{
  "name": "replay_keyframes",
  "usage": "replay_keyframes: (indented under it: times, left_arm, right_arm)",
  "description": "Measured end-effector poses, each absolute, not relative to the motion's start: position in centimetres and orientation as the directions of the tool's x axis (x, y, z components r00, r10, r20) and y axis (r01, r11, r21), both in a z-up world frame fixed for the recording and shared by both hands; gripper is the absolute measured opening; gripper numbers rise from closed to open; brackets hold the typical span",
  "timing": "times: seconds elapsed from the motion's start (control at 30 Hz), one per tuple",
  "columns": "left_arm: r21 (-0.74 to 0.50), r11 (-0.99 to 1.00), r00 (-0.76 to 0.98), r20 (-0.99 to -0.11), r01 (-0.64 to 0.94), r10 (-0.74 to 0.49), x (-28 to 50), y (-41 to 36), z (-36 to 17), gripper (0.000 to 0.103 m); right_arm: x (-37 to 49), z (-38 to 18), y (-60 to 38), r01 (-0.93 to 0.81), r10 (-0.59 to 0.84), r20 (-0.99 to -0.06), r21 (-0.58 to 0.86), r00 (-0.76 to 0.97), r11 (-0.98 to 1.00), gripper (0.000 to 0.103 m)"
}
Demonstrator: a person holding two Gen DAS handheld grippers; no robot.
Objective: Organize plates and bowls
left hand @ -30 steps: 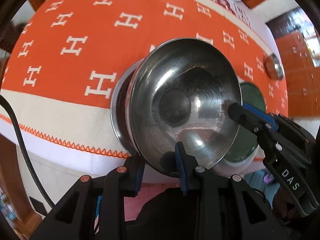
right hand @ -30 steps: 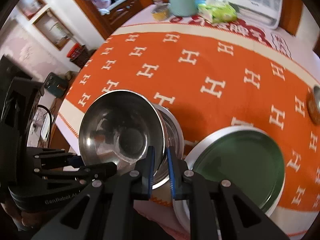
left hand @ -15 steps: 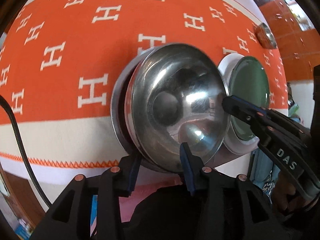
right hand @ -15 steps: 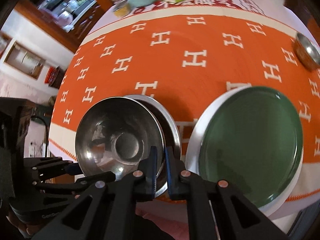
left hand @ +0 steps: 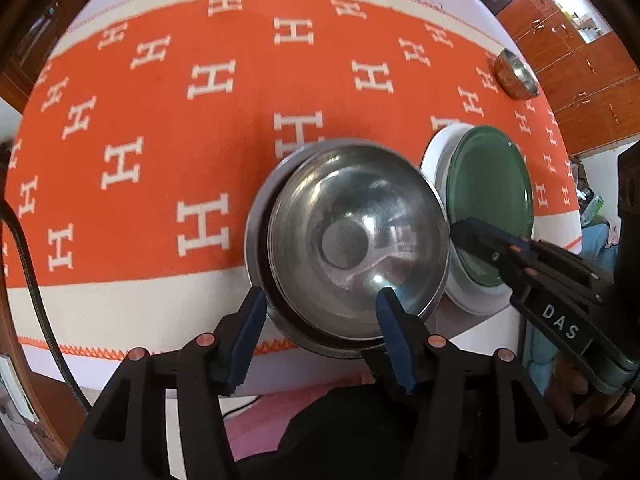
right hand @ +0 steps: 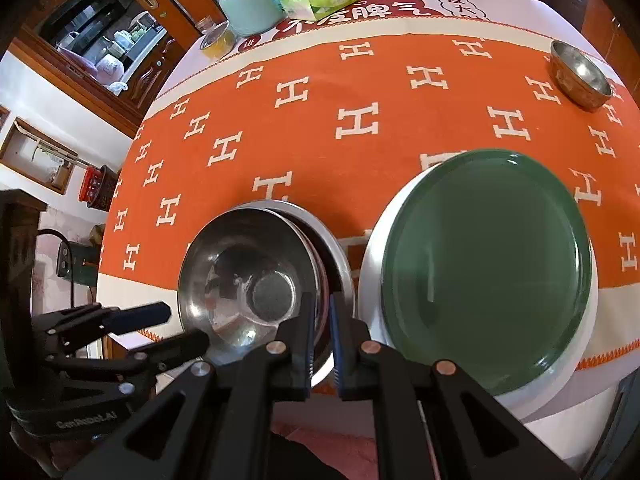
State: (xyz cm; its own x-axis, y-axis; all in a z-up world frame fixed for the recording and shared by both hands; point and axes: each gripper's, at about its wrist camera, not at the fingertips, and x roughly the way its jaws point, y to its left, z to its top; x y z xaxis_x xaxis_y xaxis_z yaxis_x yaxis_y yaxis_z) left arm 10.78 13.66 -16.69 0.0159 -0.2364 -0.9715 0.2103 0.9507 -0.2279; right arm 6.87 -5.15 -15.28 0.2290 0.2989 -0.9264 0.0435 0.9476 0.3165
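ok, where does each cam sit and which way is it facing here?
Left wrist: on the left gripper, pointing steeply down at the steel bowl nested in the stack; own fingers spread, right gripper entering from the right.
Right wrist: on the right gripper, looking down past the bowl's rim to the green plate; own jaws pinched on the rim, left gripper at lower left.
Shared: bowl stack, green plate, small bowl, orange cloth.
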Motion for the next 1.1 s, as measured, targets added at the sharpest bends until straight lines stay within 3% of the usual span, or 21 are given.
replay_keyframes:
  times: [0.43,0.93,1.1]
  left_arm:
    - [-0.114,0.969,0.286,-0.942,0.217,-0.175,9.3,11.2,-11.6,0.057]
    - [-0.142,0.972,0.444,-0.871,0.186,-0.212,8.2,5.0,-8.1,0.057]
    - [-0.145,0.975,0.498,-0.841,0.167,-0.21,8.3,2.4,-6.9,0.062]
  right_arm:
    - [4.7,-11.8,-7.2,-0.004,0.278,-0.886,0.298,0.371,0.955,0.008]
    - [3.5,-8.4,-14.0,-0.033,0.274,-0.799,0.304,0.535,0.952,0.008]
    - [3.8,-8.1,-16.9,-0.037,0.273,-0.788,0.304,0.552,0.952,0.008]
